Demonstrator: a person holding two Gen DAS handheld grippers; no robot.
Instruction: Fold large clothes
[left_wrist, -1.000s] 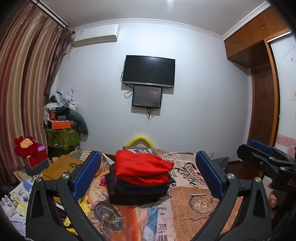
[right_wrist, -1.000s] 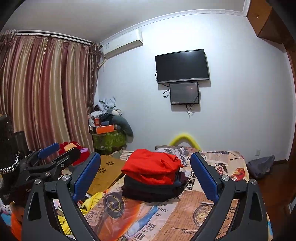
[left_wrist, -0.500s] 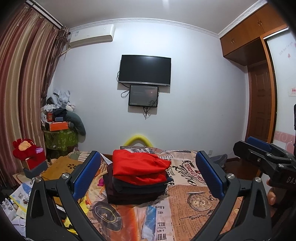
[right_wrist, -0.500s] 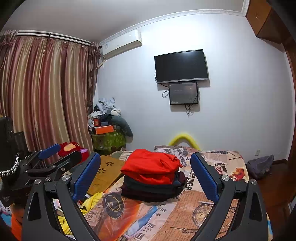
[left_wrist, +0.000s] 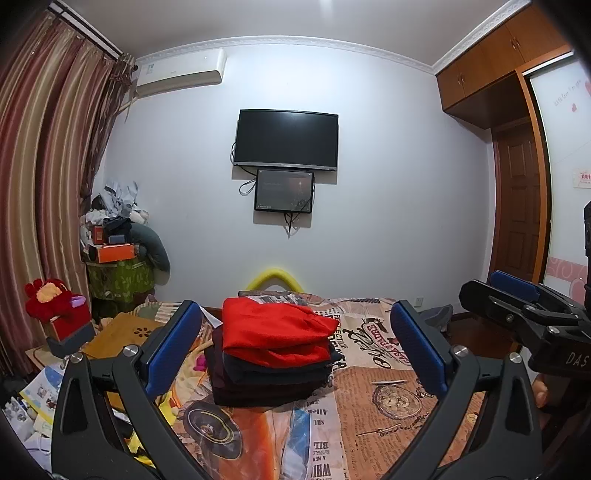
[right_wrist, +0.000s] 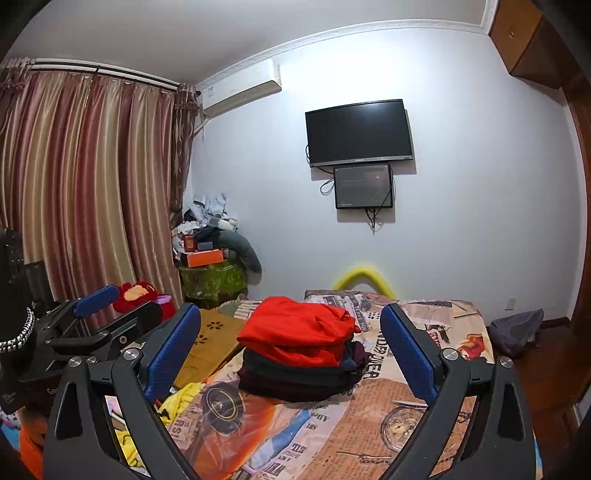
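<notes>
both views bedward, shared clothes stack

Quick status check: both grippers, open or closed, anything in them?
Left gripper: open, holding nothing, raised above the bed.
Right gripper: open, holding nothing, also clear of the folded clothes stack.

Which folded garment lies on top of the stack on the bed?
The red garment lies on top; the garments under it in the stack are dark, nearly black or maroon.
</notes>
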